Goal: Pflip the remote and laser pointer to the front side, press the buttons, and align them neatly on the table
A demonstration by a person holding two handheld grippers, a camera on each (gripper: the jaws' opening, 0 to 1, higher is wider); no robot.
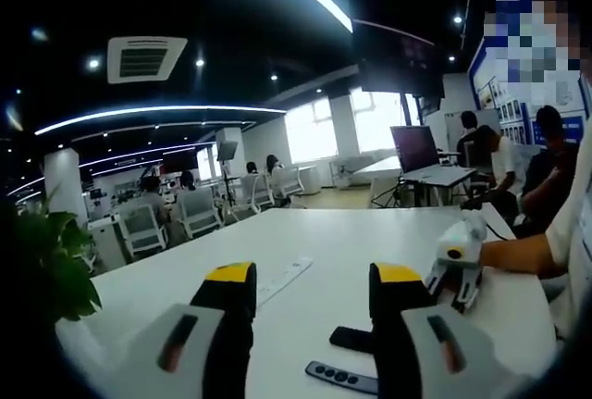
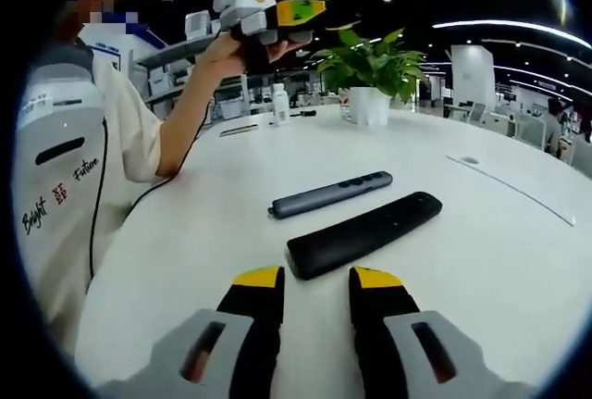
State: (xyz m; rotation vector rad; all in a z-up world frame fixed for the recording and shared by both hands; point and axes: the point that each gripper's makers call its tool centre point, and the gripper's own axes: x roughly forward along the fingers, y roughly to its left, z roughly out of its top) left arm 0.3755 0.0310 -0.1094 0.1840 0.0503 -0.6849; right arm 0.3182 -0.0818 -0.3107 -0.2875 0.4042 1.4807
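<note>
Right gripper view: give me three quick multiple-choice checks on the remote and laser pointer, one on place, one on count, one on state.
1. Beyond the black remote lies:
A. the grey laser pointer
B. a mug
C. a book

2. Dark buttons visible on the laser pointer's top:
A. none
B. three
C. eight

3. The right gripper is:
A. shut on the remote
B. shut on the pointer
C. open, holding nothing

Key: 1 A, the pointer lies just past the remote on the white table. 2 B, three show in a row. 3 C, its jaws stand apart short of the remote.
</note>
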